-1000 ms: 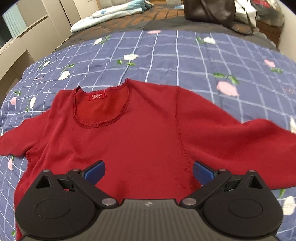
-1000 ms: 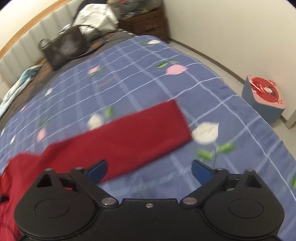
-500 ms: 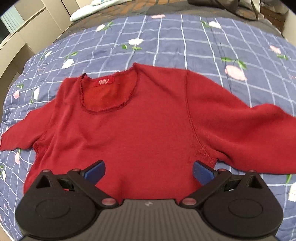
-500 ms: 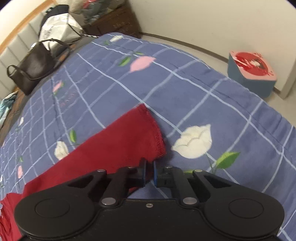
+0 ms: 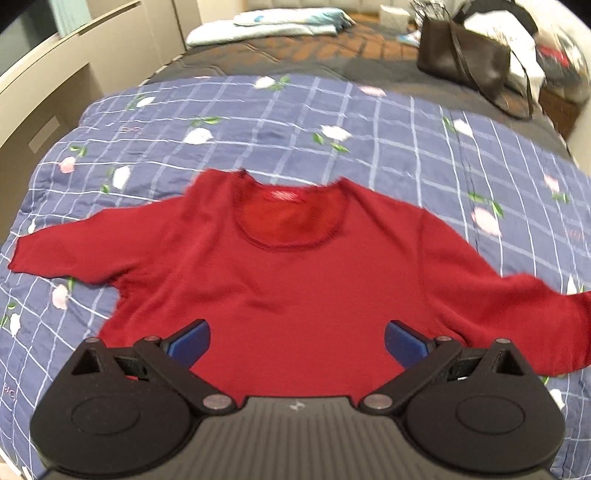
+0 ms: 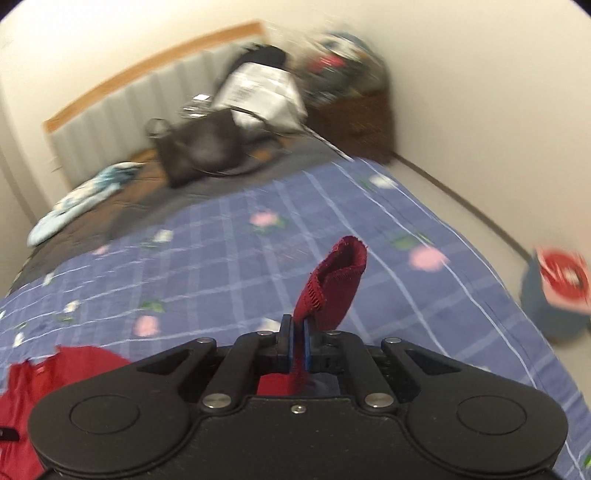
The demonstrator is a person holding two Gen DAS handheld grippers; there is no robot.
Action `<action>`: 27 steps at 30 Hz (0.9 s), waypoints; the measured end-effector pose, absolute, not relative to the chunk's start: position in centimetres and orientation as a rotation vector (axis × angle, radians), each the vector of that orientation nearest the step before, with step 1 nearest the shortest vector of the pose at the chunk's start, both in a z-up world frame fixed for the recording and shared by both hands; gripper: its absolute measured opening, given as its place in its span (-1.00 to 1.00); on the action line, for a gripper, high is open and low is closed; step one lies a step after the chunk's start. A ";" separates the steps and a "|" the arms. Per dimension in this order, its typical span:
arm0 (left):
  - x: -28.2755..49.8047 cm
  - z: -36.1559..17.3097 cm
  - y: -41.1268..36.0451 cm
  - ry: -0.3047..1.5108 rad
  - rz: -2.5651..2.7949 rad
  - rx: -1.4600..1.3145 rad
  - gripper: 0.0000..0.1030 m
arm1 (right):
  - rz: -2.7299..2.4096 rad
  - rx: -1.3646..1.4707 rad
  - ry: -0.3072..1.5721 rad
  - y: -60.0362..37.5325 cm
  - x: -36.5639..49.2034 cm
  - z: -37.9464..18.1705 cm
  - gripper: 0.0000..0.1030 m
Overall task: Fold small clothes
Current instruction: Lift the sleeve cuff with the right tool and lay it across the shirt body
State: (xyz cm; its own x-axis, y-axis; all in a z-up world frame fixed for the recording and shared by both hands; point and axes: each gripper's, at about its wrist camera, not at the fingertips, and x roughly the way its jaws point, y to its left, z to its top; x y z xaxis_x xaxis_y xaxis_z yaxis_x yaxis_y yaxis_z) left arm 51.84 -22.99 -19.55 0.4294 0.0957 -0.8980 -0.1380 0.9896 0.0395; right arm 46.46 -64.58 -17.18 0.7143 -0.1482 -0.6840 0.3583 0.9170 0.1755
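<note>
A small red long-sleeved top (image 5: 295, 280) lies flat, neck away from me, on a blue checked floral bedspread (image 5: 369, 122). My left gripper (image 5: 297, 341) is open and empty, hovering over the top's lower body. My right gripper (image 6: 298, 341) is shut on the cuff of the top's right sleeve (image 6: 338, 284), which stands up lifted above the bedspread (image 6: 221, 266). The body of the top shows at the lower left of the right wrist view (image 6: 55, 376).
A dark handbag (image 5: 465, 62) and a white bag (image 5: 509, 37) sit at the bed's far end, with a folded pale blanket (image 5: 269, 24). Beige cabinets (image 5: 55, 74) stand on the left. A blue box with a red lid (image 6: 557, 291) sits on the floor at the right.
My right gripper closed on the sleeve cuff and has lifted it off the bedspread. My left gripper stayed open and drew back, so more of the top shows.
</note>
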 end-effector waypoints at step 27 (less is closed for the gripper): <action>47.4 -20.2 5.4 1.076 0.279 0.014 0.99 | 0.202 0.196 0.861 -17.7 56.9 -22.7 -0.92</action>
State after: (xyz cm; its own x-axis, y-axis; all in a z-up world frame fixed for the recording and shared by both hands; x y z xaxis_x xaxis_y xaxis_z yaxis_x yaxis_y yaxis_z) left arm 47.40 5.36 -20.23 0.4428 0.2319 -0.8661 -0.2181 0.9648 0.1468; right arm 56.88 -17.71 -22.71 0.6348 0.2546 -0.7295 -0.0967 0.9629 0.2519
